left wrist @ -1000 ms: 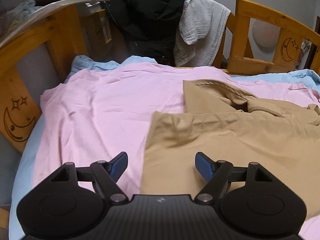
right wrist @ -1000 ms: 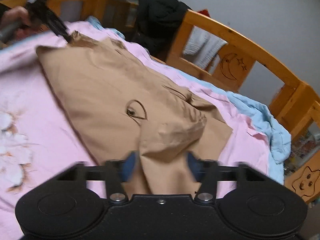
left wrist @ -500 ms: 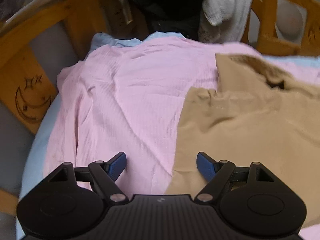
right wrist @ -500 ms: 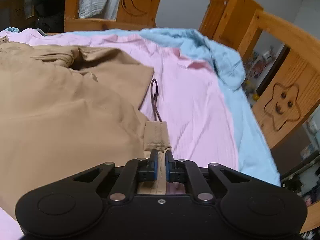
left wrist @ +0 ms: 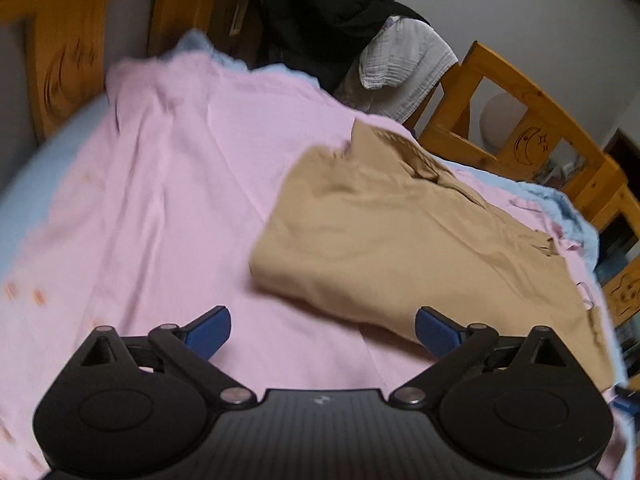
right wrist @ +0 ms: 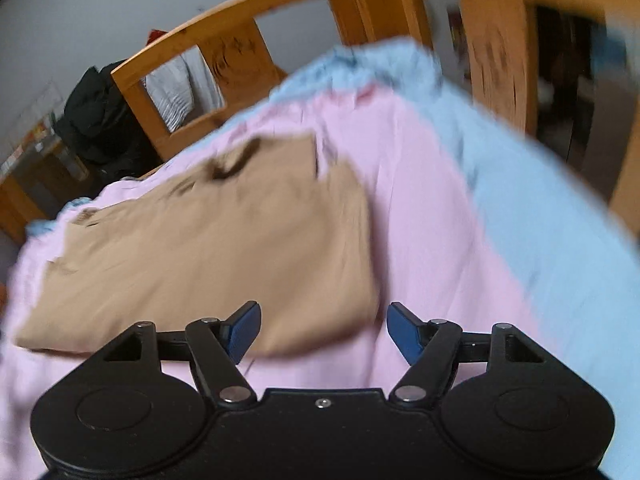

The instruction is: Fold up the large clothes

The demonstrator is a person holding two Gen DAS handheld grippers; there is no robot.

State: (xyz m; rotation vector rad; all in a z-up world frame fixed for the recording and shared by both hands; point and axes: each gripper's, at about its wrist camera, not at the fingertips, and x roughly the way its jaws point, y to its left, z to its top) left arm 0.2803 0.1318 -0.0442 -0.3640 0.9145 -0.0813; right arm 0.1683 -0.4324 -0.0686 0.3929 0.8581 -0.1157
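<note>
Left wrist view shows the left gripper [left wrist: 322, 330] with its blue pads spread wide; its jaws have just been opening further, and nothing but the pink sheet [left wrist: 168, 184] lies between them. The tan garment [left wrist: 400, 240] lies folded on that sheet toward the right side of the bed, its near left corner just ahead of the right-hand pad, apart from it as far as the blur allows. A collar or waistband bunches at the garment's far end, close to the wooden bed rail [left wrist: 532, 120] with a carved moon and stars. A black coat [left wrist: 320, 8] and a white cloth [left wrist: 404, 68] hang over the far corner of the bed frame. A pale blue sheet [left wrist: 568, 216] shows along the right edge of the bed, under the pink one. Right wrist view, blurred by motion, shows the right gripper [right wrist: 324, 330] partly spread; its jaws have just been opening and grip nothing. The tan garment [right wrist: 208, 248] lies flat ahead and to the left of it, its near right corner just ahead of the gap between the blue pads; whether it touches them I cannot tell. Pink sheet [right wrist: 420, 220] and pale blue sheet [right wrist: 540, 220] run off to the right edge, with the wooden rail [right wrist: 224, 36] beyond.
</note>
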